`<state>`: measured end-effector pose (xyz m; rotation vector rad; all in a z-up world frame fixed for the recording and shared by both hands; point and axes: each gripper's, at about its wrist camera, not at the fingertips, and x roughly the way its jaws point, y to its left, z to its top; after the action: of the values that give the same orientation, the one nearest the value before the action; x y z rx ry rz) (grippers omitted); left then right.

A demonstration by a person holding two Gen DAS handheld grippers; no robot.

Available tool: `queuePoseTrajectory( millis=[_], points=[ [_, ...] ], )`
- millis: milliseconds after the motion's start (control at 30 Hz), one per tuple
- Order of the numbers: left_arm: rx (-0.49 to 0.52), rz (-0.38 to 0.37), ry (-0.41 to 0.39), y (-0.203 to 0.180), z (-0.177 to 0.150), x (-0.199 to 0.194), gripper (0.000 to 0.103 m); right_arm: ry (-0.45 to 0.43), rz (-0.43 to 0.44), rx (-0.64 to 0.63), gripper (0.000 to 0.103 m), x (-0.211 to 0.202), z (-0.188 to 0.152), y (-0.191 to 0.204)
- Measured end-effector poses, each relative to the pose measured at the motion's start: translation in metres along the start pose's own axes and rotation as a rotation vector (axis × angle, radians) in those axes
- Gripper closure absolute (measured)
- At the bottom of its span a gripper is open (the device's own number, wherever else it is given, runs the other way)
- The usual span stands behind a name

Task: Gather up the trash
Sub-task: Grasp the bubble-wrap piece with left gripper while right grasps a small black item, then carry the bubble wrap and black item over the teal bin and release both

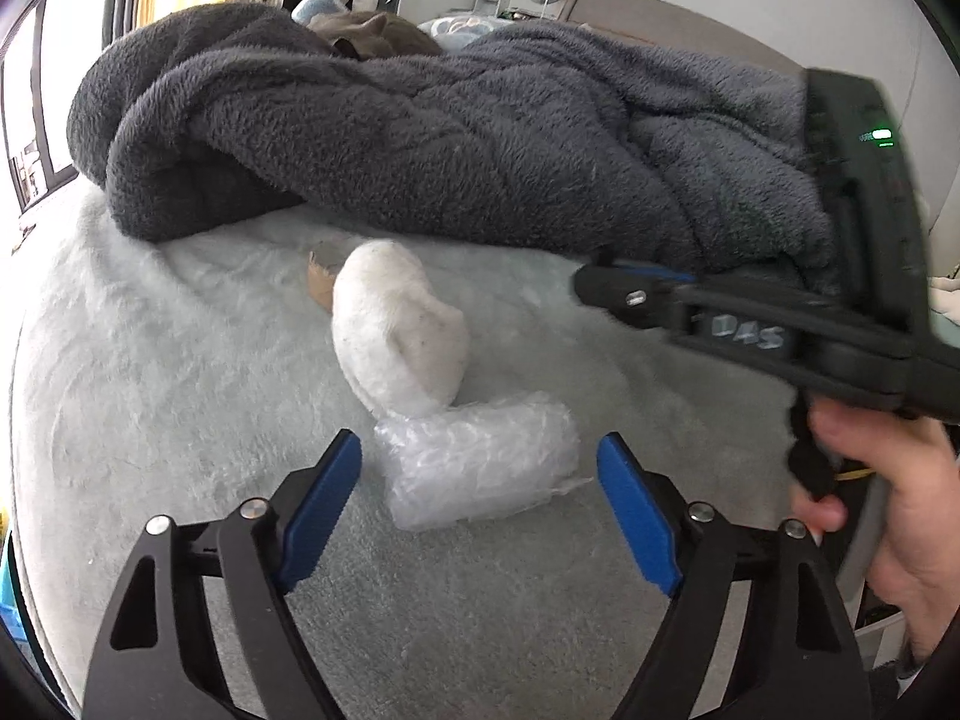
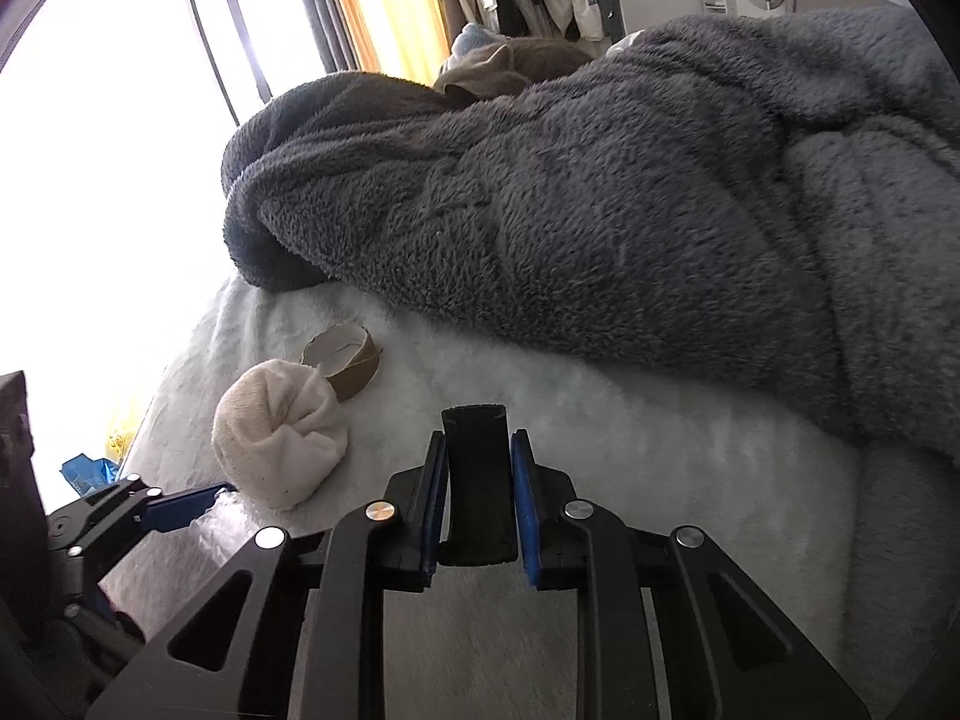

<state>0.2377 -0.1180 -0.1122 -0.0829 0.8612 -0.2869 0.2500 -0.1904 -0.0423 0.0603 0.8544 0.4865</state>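
Blue pads of the left gripper (image 1: 480, 516) stand wide apart on either side of a roll of bubble wrap (image 1: 480, 468) without pressing on it; that roll lies on the pale fluffy bedcover (image 1: 180, 360), touching a balled white sock (image 1: 396, 330). To take it cleanly, I judge the jaws should sink a little further so the pads meet the roll's middle, then close gently, since the film will crush and may slip. Keeping clear of the sock avoids dragging it along. Beyond the sock sits a cardboard tape core (image 2: 345, 360), probably trash too. The right gripper (image 2: 478, 480) is clamped on a flat black object (image 2: 478, 480), which I cannot identify. A dark grey fleece blanket (image 1: 450, 138) is heaped behind.
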Motion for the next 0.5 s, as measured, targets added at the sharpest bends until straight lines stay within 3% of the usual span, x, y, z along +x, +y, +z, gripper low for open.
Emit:
queuePoseTrajectory(
  millis=[133, 500],
  points=[
    [-0.009, 0.007, 0.017, 0.003, 0.001, 0.005, 0.036, -0.001, -0.004, 0.022, 0.082, -0.010, -0.002, 0.001],
    [0.033, -0.073, 0.012, 0.017, -0.007, -0.026, 0.038, -0.013, -0.018, 0.041, 0.082, -0.040, -0.009, 0.030]
  ],
)
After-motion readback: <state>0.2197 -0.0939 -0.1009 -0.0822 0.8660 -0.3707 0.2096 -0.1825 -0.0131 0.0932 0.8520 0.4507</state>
